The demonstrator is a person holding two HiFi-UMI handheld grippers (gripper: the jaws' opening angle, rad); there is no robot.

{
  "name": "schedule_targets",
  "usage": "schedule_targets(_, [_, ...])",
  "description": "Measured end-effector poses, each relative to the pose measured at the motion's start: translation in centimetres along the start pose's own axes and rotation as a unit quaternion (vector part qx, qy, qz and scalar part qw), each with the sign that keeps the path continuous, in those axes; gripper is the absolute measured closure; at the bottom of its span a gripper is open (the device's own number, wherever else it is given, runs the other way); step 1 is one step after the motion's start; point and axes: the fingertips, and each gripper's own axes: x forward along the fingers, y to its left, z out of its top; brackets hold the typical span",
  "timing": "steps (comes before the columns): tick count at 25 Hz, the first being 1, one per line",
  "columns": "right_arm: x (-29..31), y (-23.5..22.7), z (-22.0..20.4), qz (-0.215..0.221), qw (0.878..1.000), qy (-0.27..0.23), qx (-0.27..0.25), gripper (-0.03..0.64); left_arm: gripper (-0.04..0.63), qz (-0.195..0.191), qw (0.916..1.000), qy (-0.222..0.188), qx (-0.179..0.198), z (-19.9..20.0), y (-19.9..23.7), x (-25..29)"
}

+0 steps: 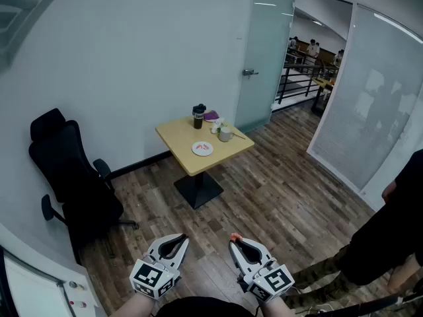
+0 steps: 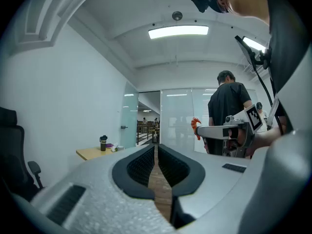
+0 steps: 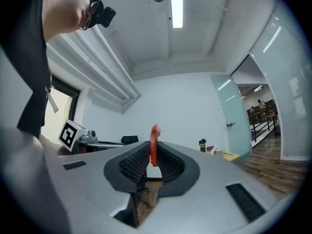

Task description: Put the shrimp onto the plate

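An orange shrimp point(image 3: 154, 146) stands upright between the jaws of my right gripper point(image 3: 153, 152), which is shut on it. In the head view the shrimp point(image 1: 234, 237) shows at the tip of that gripper point(image 1: 234, 242), low and near me, above the floor. My left gripper point(image 1: 181, 239) is beside it, shut and holding nothing point(image 2: 156, 149). The white plate point(image 1: 202, 148) lies on a small wooden table point(image 1: 185, 136) far ahead, with something red on it. From the left gripper view the shrimp point(image 2: 195, 127) juts from the right gripper's tip.
On the table stand a dark cup point(image 1: 198, 116), a purple item point(image 1: 211, 116) and a grey bowl point(image 1: 225, 134). A black office chair point(image 1: 73, 177) is at the left wall. A person in black point(image 1: 390, 236) stands at the right. Wood floor lies between me and the table.
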Motion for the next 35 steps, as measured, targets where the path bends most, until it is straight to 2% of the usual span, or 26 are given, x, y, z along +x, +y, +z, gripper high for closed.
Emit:
schedule_targets(5, [0.4, 0.3, 0.6, 0.010, 1.000, -0.003, 0.003, 0.571, 0.572, 0.003, 1.0000, 0.002, -0.005, 0.0, -0.2, 0.4])
schedule_targets(15, [1.4, 0.2, -0.9, 0.012, 1.000, 0.012, 0.006, 0.572, 0.572, 0.008, 0.9998, 0.003, -0.019, -0.6, 1.1, 0.4])
schedule_targets(23, [3.1, 0.8, -1.1, 0.015, 1.000, 0.010, 0.007, 0.572, 0.572, 0.011, 0.9996, 0.002, -0.026, -1.2, 3.1, 0.2])
schedule_targets(35, [6.5, 1.9, -2.7, -0.027, 0.999, 0.018, -0.003, 0.572, 0.572, 0.001, 0.9994, 0.008, -0.035, -2.9, 7.8, -1.5])
